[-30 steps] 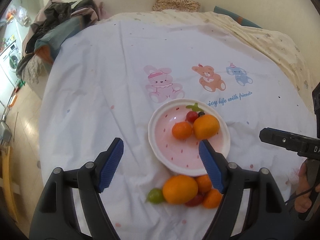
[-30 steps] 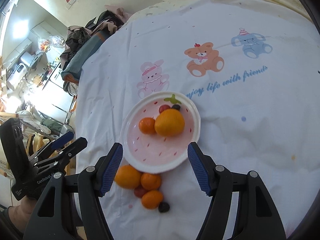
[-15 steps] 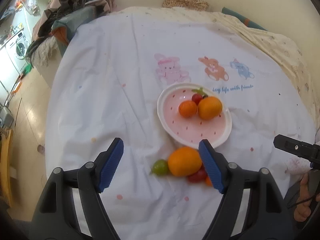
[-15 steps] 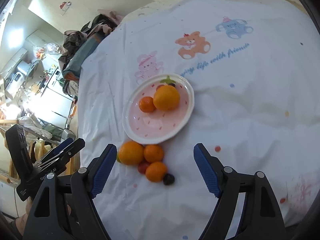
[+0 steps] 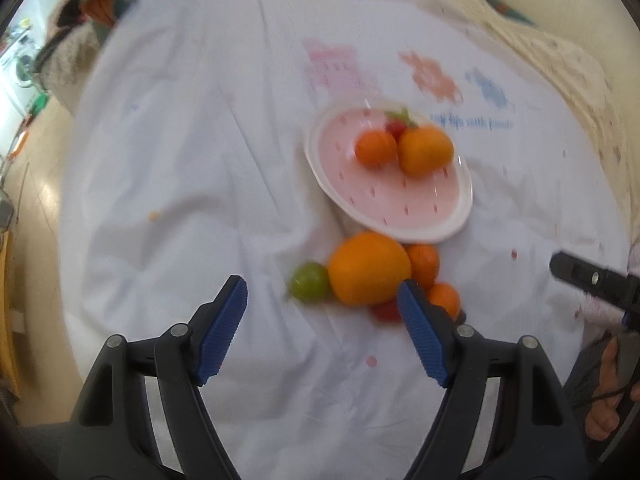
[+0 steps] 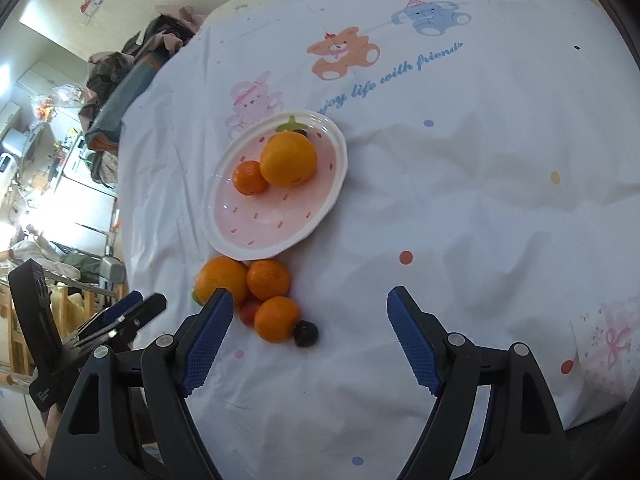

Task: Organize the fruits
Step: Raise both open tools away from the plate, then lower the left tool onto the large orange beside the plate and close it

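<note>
A pink strawberry-patterned plate [image 6: 320,216] with a white rim lies on a white cartoon-print sheet [image 6: 480,184] spread over a bed. On the plate sit a large orange [image 6: 289,159] and a small mandarin [image 6: 249,177], touching one another; a red cherry tomato [image 5: 396,129] and a dark grape [image 6: 301,133] lie behind them at the far rim, beside the plate's green leaf tab. Off the plate, just beside its near rim, a loose cluster of fruit rests on the sheet: a second large orange [image 6: 221,280], two mandarins [image 6: 268,279] [image 6: 277,319], a red cherry tomato [image 6: 249,312] between them, a dark grape [image 6: 306,333] at the near right edge, and a green round fruit [image 5: 309,282] on the cluster's left as the left wrist view shows it. The left wrist picture is blurred. The left hand-held gripper [image 5: 322,328] hangs above the sheet with jaws apart and nothing between its blue pads; its right pad stands in front of part of the cluster. The right hand-held gripper [image 6: 310,336] has just been opening its jaws, which stand wide with nothing gripped; the near mandarin and grape lie below the gap, and contact with either pad is not evident. Part of a hand [image 5: 608,408] shows at the right edge of the left wrist view, on the other gripper's handle.
</note>
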The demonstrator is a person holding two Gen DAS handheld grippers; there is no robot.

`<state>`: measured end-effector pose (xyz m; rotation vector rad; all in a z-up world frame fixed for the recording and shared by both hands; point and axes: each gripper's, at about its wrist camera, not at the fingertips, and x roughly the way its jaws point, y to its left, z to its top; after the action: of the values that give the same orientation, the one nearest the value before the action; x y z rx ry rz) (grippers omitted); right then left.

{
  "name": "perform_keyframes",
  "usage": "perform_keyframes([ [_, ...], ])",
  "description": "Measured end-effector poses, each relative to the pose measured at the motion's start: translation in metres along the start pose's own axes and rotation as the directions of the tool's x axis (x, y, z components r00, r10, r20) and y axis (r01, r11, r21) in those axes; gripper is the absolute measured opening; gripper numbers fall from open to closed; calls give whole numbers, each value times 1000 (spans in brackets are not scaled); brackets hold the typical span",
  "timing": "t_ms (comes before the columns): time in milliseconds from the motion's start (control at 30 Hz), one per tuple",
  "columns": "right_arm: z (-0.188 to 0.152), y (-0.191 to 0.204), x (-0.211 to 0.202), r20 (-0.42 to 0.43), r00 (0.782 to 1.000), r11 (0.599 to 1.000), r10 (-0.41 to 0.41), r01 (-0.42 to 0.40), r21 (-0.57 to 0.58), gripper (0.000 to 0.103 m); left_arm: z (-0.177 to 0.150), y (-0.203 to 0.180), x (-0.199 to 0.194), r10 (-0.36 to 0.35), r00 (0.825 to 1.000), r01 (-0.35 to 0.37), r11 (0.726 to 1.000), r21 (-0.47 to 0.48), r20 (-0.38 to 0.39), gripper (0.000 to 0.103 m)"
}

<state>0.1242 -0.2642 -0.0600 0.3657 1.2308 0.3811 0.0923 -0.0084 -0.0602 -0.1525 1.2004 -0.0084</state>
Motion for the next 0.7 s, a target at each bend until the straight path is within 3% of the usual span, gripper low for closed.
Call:
perform_keyframes([
  [100, 2, -2, 1, -1, 1000, 1000, 9, -9, 13, 82, 3, -9, 21, -21, 998, 21, 1000, 10, -63, 75],
  [233, 4, -4, 0, 7, 1000, 1000, 19, -20, 18, 82, 16, -17, 37, -51, 996, 51, 999, -1, -76, 75],
  [467, 7, -12, 4, -11, 1000, 999, 18, -18, 47, 82, 24, -39, 70, -8, 989, 21, 996, 88, -150, 75],
  [567, 7, -16, 5, -20, 1000, 998, 21, -20, 66, 82, 22, -47, 70, 21, 993, -2, 987, 161, -113, 75],
  [700, 8, -17, 5, -23, 999, 997, 36, -34, 76, 82, 24, -43, 71, -9, 993, 29, 987, 158, -121, 74],
])
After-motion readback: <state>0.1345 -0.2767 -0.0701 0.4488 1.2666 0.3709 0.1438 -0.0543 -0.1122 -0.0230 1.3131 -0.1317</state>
